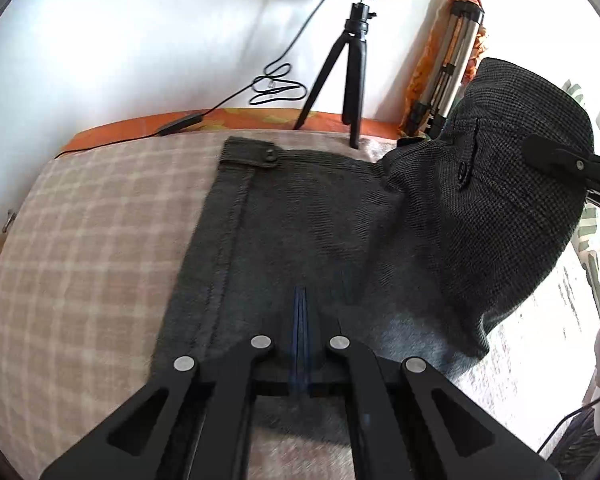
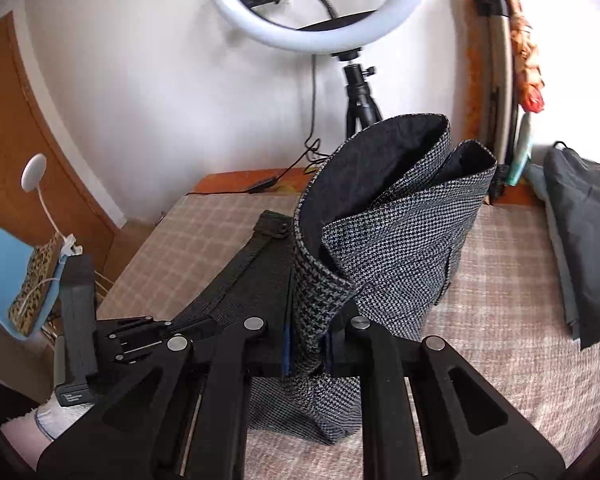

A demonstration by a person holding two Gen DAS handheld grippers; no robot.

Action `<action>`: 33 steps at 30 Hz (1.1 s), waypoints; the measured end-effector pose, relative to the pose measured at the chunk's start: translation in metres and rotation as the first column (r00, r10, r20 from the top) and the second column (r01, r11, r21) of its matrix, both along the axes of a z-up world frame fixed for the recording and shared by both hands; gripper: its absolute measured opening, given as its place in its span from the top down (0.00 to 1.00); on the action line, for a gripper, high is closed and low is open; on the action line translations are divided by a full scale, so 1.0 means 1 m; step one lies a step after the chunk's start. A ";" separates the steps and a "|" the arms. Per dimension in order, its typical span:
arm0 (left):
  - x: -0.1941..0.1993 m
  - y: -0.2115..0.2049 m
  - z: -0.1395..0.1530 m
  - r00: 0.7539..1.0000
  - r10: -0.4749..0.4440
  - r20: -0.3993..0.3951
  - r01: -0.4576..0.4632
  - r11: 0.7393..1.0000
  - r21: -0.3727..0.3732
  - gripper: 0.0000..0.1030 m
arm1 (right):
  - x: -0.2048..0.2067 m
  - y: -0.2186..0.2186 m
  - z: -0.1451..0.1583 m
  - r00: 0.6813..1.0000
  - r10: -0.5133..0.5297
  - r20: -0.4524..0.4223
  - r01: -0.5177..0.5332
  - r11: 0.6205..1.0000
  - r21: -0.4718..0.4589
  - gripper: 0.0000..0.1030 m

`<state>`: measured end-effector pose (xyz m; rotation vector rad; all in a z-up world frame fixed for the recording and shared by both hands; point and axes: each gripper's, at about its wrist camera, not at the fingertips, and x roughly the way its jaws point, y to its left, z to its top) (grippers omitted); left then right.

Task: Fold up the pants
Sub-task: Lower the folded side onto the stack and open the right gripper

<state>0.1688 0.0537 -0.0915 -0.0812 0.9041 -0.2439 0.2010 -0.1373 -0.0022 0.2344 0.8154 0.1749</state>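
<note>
- A fold of the grey houndstooth pants (image 2: 384,240) is clamped in the right gripper (image 2: 306,344), bottom centre, legs lifted.
- The left gripper (image 1: 300,320) is seen closed over the waistband part, flat on the checked blanket (image 1: 80,240).
- A ring light (image 2: 312,12) is seen at the top.

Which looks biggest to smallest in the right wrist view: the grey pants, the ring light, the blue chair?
1. grey pants, though nearness to the camera inflates them
2. ring light
3. blue chair, partly cut off at the frame's edge

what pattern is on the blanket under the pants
A beige and white check, clearest on the blanket in the left wrist view.
</note>
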 end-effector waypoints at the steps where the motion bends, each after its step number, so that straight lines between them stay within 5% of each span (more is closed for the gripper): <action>1: -0.006 0.010 -0.001 1.000 0.013 -0.003 -0.013 1.000 -0.001 1.00 | 0.003 0.009 -0.002 1.000 0.022 -0.002 -0.022 1.000 -0.013 0.88; 10: -0.038 0.075 -0.014 0.992 0.115 -0.043 -0.116 0.993 -0.015 1.00 | 0.026 0.105 -0.035 0.974 0.208 -0.086 -0.217 0.971 -0.103 0.89; 19: -0.055 0.063 -0.007 0.998 0.062 -0.024 -0.060 0.996 0.063 1.00 | 0.045 0.128 -0.080 0.936 0.284 -0.206 -0.295 0.955 -0.024 0.88; 23: -0.057 0.051 -0.002 0.998 0.060 -0.013 -0.058 0.992 0.115 1.00 | 0.045 0.114 -0.077 0.924 0.320 -0.208 -0.298 0.946 0.131 0.77; 27: -0.055 0.043 -0.004 0.998 0.044 -0.038 -0.041 0.996 0.085 1.00 | 0.035 0.102 -0.063 0.911 0.382 -0.156 -0.338 0.908 0.246 0.60; 29: -0.056 0.045 -0.003 0.997 0.057 -0.042 -0.054 0.997 0.057 1.00 | 0.030 0.094 -0.055 0.915 0.382 -0.130 -0.343 0.907 0.245 0.49; 33: -0.059 0.052 -0.002 0.992 0.102 -0.079 -0.104 0.994 -0.024 1.00 | 0.029 0.078 -0.049 0.926 0.353 -0.133 -0.326 0.926 0.191 0.49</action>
